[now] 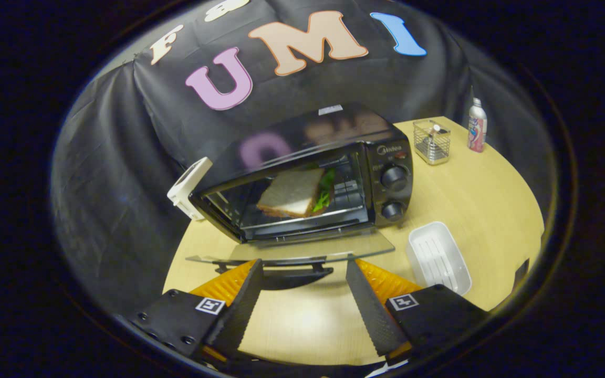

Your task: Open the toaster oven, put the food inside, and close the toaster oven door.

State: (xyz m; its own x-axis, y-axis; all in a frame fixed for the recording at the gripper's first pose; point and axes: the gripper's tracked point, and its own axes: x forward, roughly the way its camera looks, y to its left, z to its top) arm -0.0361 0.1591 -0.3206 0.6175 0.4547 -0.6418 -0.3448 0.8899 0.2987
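Observation:
A black toaster oven [386,157] stands on the round wooden table [491,199] with its glass door [292,251] folded down flat toward me. Inside on the rack lies a sandwich [294,194] of white bread with green leaves at its right edge. The door's dark handle [292,275] sits at the door's front edge, just ahead of my fingers and between them. My gripper [302,270] is open, its fingertips level with the handle on either side, nothing pressed between them.
A white rectangular tray [436,257] lies on the table right of the door, close to my right finger. Beyond it stand a wire holder [431,142] and a small bottle [477,126]. A white block [189,189] leans at the oven's left side.

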